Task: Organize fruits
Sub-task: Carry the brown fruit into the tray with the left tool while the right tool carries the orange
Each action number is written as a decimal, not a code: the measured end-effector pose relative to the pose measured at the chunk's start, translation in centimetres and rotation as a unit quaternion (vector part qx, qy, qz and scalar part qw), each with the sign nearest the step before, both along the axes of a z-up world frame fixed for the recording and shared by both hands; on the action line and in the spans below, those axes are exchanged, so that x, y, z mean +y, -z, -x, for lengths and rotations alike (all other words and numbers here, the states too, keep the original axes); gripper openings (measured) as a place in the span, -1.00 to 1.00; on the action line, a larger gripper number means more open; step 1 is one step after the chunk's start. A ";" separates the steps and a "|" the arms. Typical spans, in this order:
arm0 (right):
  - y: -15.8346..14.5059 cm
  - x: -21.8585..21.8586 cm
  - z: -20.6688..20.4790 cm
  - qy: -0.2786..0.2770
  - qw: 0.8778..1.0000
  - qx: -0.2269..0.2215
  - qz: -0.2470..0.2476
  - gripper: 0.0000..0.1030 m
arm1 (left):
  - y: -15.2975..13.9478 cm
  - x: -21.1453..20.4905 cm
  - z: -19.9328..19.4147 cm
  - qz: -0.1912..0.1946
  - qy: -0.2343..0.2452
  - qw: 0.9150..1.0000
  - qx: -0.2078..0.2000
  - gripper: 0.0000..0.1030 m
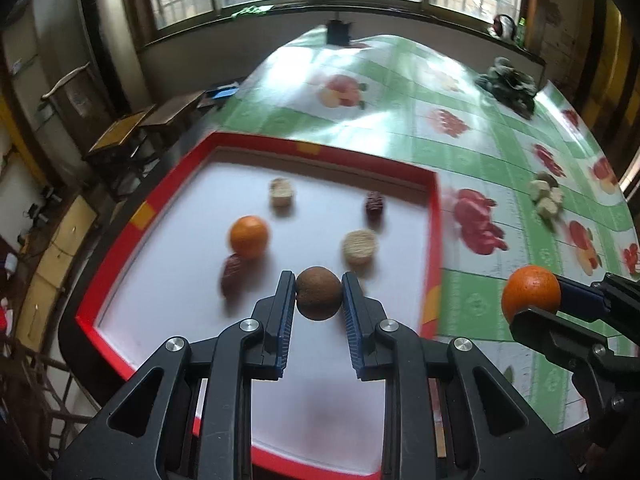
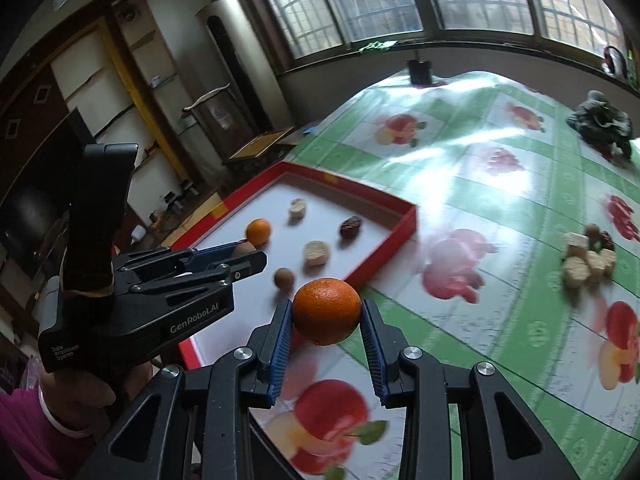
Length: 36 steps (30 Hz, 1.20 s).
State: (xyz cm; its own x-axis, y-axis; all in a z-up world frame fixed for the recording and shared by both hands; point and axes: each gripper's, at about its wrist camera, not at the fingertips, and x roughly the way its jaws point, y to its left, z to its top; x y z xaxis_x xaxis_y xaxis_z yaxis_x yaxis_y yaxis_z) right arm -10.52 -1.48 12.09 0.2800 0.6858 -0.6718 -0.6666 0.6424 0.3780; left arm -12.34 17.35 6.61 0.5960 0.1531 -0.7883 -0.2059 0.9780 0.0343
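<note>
My left gripper is shut on a small brown round fruit and hangs over the near part of a red-rimmed white tray. In the tray lie an orange, two beige chunks, and two dark red dates. My right gripper is shut on an orange above the tablecloth, just right of the tray's near corner. Another brown round fruit lies in the tray. The left gripper shows at the left of the right wrist view.
A pile of beige chunks and dark fruits sits on the green fruit-print tablecloth to the right. A dark green cloth heap lies far right, a black box at the far edge. A hand in a pink sleeve holds the left gripper.
</note>
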 end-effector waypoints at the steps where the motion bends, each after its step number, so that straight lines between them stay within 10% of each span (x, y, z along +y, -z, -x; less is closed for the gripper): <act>1: 0.0 0.4 0.0 -0.004 1.000 0.000 0.001 -0.35 | 0.1 0.6 0.2 0.001 -0.006 1.000 0.001 -0.56; 15: 0.7 5.5 1.0 -0.053 0.998 0.002 0.025 -0.36 | 1.3 7.5 1.7 0.045 -0.059 0.997 0.013 -0.56; 36: 3.5 9.7 1.1 -0.085 0.994 0.012 0.070 -0.35 | 3.4 6.8 1.3 0.029 -0.053 0.998 0.025 -0.56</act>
